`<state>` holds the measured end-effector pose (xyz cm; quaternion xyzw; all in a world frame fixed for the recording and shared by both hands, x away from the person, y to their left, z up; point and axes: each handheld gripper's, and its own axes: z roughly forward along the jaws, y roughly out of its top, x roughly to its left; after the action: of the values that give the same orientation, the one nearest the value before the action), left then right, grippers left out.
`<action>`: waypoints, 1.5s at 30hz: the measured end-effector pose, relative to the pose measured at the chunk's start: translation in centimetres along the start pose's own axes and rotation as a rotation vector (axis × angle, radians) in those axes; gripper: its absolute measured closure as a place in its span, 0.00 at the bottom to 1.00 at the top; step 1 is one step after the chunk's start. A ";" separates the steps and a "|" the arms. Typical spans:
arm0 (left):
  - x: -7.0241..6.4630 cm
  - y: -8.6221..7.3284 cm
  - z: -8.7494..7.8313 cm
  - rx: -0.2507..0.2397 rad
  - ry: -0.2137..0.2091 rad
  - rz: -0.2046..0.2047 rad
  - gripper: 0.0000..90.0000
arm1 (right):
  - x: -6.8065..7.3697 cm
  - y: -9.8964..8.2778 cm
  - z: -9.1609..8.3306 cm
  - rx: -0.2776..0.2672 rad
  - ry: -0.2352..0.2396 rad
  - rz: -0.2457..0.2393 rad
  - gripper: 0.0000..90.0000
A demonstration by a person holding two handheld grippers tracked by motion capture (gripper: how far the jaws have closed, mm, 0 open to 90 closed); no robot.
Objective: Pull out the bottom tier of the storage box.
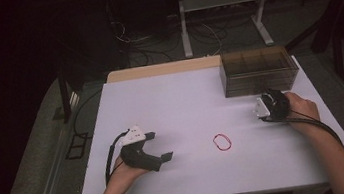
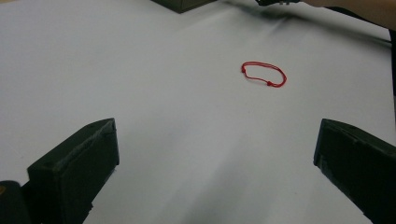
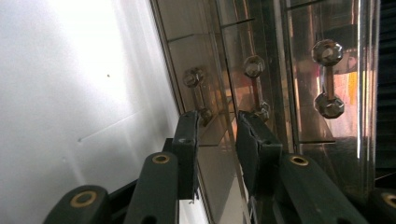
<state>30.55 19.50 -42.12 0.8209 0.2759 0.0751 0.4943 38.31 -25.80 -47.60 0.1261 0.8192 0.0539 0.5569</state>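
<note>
While standing right at the jaw tips of the right gripper (image 1: 268,95), shows as a smoky see-through drawer box (image 1: 257,70) at the far right of the white table (image 1: 170,97). Seen through the right gripper view as a glossy brown front (image 3: 280,93) with three faceted, dumbbell-shaped handles across it. Nearest handle (image 3: 198,95) just past the tip of one jaw, middle handle (image 3: 257,88) just past the tip of the other, third handle (image 3: 328,79) further off to the side, clear of both. Between the tips of the right gripper (image 3: 217,116), only a slim gap, with bare drawer front behind it. Nothing clamped between the pads; jaws drawn most of the way together yet apart. Cannot tell whether either tip touches a handle or the front. Held in the right hand (image 1: 302,107), with the cable trailing back along the forearm.

Well away from that gripper, out in the open middle of the table, a red string loop (image 1: 223,141), flat and roughly oval. Ahead of the left gripper (image 1: 160,145) and a little to its right, near but apart, outside the span of the jaws. From the left gripper view, same loop (image 2: 264,74) lying beyond the tips. Left gripper (image 2: 215,135) spread wide, pads far apart, nothing between them but bare table. Resting low over the tabletop, gripped from behind by the left hand (image 1: 127,171).
</note>
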 end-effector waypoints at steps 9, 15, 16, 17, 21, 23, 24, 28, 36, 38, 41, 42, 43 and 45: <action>0.0 0.0 0.0 0.001 0.001 0.000 0.00 | 0.3 -0.1 0.4 0.010 0.006 -0.005 0.80; 0.0 0.0 0.0 0.001 0.001 -0.001 0.00 | 0.3 -0.2 0.5 0.008 0.007 -0.004 0.83; 0.0 0.0 -0.1 0.000 0.002 -0.001 0.00 | 0.3 -0.2 0.5 0.008 0.009 -0.005 0.83; 0.0 0.0 0.0 0.001 0.001 -0.001 0.00 | 0.3 -0.2 0.6 0.008 0.008 -0.009 0.84; 0.0 0.0 -0.1 0.001 0.001 0.000 0.00 | 0.4 -0.2 0.7 0.008 0.010 -0.014 0.84; 0.0 0.0 -0.1 0.000 0.001 -0.002 0.00 | 0.4 -0.3 0.8 0.010 0.010 -0.015 0.84; 0.0 0.0 0.0 0.001 0.001 -0.002 0.00 | 0.4 -0.3 0.8 0.010 0.009 -0.015 0.84; 0.0 0.0 0.0 0.002 -0.001 -0.001 0.00 | 0.5 -0.3 0.9 0.002 0.007 -0.028 0.84; 0.0 0.0 0.0 0.003 0.001 -0.003 0.00 | 0.7 -0.2 1.5 -0.005 -0.005 -0.066 0.84; 0.1 0.0 0.0 0.004 0.001 -0.002 0.00 | 0.8 -0.1 1.6 -0.004 -0.006 -0.084 0.84; 0.1 0.0 0.0 0.002 0.001 -0.003 0.00 | 0.9 0.0 1.8 -0.003 -0.005 -0.095 0.84; 0.1 0.0 0.0 0.002 0.001 -0.003 0.00 | 0.9 0.0 1.9 -0.003 -0.005 -0.094 0.84; 0.1 0.0 0.0 0.002 0.002 -0.003 0.00 | 0.9 0.0 1.9 -0.002 -0.006 -0.095 0.84; 0.1 0.0 0.0 0.001 0.002 -0.003 0.00 | 0.9 0.0 2.0 -0.001 -0.008 -0.099 0.84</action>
<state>30.58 19.55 -42.16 0.8207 0.2780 0.0750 0.4935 39.87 -25.68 -49.12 0.0852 0.8221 0.0261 0.5623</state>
